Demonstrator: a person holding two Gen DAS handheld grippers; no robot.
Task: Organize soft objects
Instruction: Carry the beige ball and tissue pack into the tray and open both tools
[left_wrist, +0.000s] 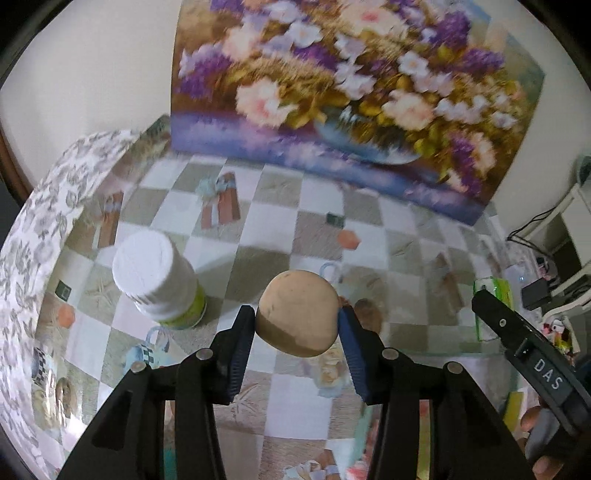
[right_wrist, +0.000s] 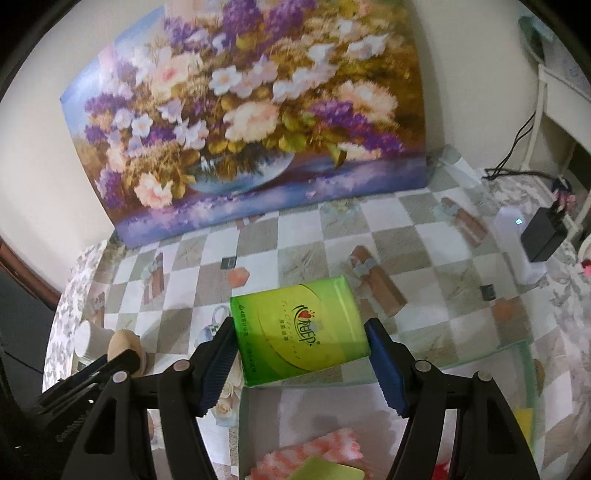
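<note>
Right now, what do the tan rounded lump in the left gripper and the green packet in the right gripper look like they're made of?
Tan rounded lump: probably foam or sponge, given its matte, faintly speckled skin and its flat-cut lower face. Green packet: glossy plastic film, shown by its sheen and printed logo, and likely holding tissues.

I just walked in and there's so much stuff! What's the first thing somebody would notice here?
Probably the big flower painting leaning against the wall at the back of the checkered table. Next, the bright green tissue pack squeezed in the right gripper, above a clear bin holding a pink striped cloth. The left gripper pinches a tan squishy ball beside a white bottle.
</note>
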